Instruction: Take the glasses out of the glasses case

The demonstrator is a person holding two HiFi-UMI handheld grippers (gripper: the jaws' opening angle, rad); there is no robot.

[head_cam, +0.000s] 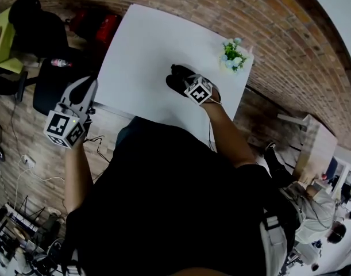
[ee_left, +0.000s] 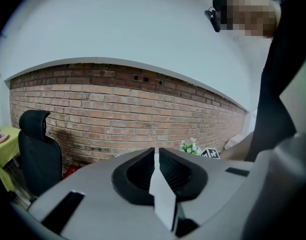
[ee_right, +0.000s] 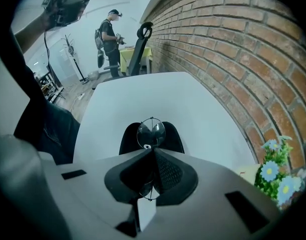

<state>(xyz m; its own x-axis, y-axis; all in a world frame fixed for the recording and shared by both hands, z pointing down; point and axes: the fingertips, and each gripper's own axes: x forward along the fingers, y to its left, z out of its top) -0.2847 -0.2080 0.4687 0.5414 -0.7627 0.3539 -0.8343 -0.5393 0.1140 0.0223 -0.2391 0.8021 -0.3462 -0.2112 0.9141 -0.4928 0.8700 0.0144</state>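
Glasses (ee_right: 151, 133), clamped in the right gripper (ee_right: 153, 153), show only in its own view.

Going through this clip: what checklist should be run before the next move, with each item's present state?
1. Right claw shut on the glasses: ok.
2. Glasses clear of the case: cannot tell; the case lies right behind them.
3. Left claw steadying the case: not ok; it is shut, empty, off the table's edge, facing the brick wall.
4. Bare table on which to set the glasses down: ok.
5. Plant apart from the right claw: ok.
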